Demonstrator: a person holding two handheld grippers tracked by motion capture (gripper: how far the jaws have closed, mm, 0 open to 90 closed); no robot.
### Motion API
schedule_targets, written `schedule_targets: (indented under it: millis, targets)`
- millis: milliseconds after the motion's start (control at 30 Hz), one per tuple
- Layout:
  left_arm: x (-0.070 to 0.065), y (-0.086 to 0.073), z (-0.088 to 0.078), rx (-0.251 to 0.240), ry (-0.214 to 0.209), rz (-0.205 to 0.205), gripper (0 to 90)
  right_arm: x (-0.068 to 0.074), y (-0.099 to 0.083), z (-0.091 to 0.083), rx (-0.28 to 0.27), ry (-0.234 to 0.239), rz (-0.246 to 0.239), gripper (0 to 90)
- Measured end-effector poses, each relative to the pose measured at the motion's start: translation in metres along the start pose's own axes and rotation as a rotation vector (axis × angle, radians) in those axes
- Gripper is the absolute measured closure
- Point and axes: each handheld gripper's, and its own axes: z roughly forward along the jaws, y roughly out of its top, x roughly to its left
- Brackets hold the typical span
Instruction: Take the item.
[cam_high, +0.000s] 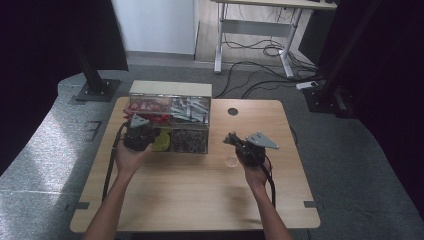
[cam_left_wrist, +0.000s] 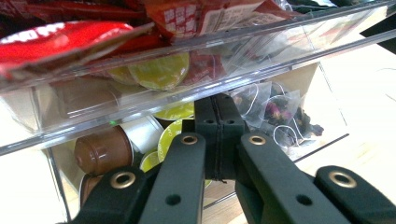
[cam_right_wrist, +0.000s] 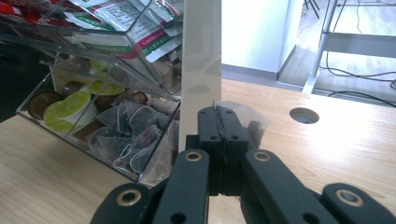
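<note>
Two bare forearms come in from the bottom of the high view, each hand holding a hand-held gripper above a light wooden counter (cam_high: 200, 195). On the person's left, the left hand-held gripper (cam_high: 141, 137) sits at the front left corner of a clear plastic organizer box (cam_high: 170, 117), which stands toward the back left of the counter. In the left gripper view, the left hand-held gripper's (cam_left_wrist: 219, 112) two black jaws are pressed flat together with nothing between them, their tips just in front of the box's lower front compartment. That compartment holds coffee capsules (cam_left_wrist: 105, 149), some brown and some with yellow-green lids. Beside them, in the next lower compartment, lie see-through tea bags (cam_left_wrist: 280, 114) with dark dried flowers and white strings. Red snack packets (cam_left_wrist: 56, 39) fill the upper tier at the left.

On the person's right, the right hand-held gripper (cam_high: 234, 140) is held over bare counter, apart from the box and to its right. In the right gripper view, the right hand-held gripper (cam_right_wrist: 220, 116) is closed on a see-through tea bag (cam_right_wrist: 254, 123), whose crinkled corner sticks out to the right of the jaw tips. Behind it stands the box's pale side wall, with white and green sachets (cam_right_wrist: 135, 23) in the upper tier. A small clear round lid (cam_high: 231, 161) lies on the counter just beside the right hand. A round cable hole (cam_high: 233, 111) is set in the counter farther back.
</note>
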Motion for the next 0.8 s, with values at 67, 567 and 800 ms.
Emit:
schedule_targets:
  millis: [67,567,800]
  targets:
    - [-0.001,0.0,-0.001,-0.002,-0.001,0.002,90.0,-0.001,0.0,0.0,0.001,-0.003,0.0,89.1]
    - [-0.001,0.0,-0.001,-0.005,-0.005,0.001,90.0,-0.01,-0.001,-0.003,0.014,-0.027,-0.003,89.1]
    - [-0.001,0.0,-0.001,-0.006,-0.005,0.002,90.0,-0.014,-0.003,-0.002,0.021,-0.039,-0.007,89.0]
